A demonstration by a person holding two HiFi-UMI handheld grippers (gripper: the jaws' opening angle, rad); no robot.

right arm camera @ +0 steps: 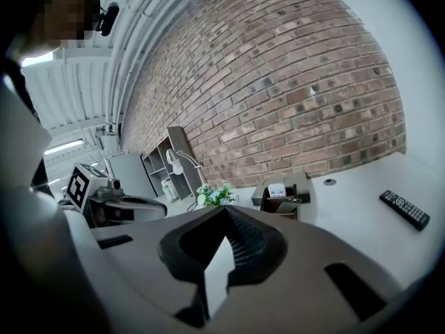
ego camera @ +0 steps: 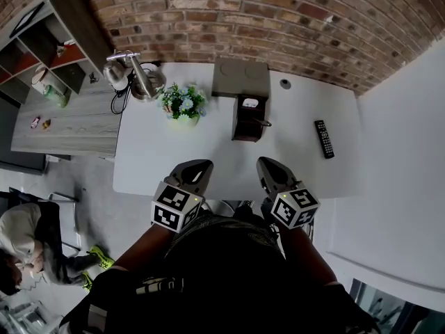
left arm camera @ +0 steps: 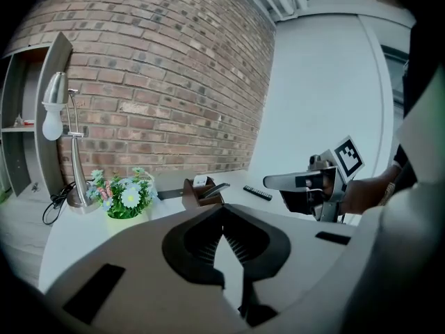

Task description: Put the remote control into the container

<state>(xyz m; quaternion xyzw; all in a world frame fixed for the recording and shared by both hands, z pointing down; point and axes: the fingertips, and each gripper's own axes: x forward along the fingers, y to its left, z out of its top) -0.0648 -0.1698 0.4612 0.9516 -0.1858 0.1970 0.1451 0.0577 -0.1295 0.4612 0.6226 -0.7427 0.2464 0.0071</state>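
A black remote control (ego camera: pixel 324 138) lies flat on the right part of the white table (ego camera: pixel 160 158), apart from everything else. A small brown open container (ego camera: pixel 249 117) stands mid-table, with small items inside. Both grippers hover at the table's near edge, well short of both. My left gripper (ego camera: pixel 197 165) is shut, its jaws meeting with nothing between them (left arm camera: pixel 222 207). My right gripper (ego camera: pixel 270 163) is also shut and empty (right arm camera: pixel 224 209). From the right gripper view the remote control (right arm camera: pixel 404 209) sits far right and the container (right arm camera: pixel 281 202) lies ahead.
A pot of flowers (ego camera: pixel 183 104) stands left of the container, a desk lamp (ego camera: pixel 135 75) at the back left corner, a grey slab (ego camera: pixel 241 77) behind the container. A grey side table (ego camera: pixel 69 127) and shelves adjoin on the left. A seated person (ego camera: pixel 28 249) is at lower left.
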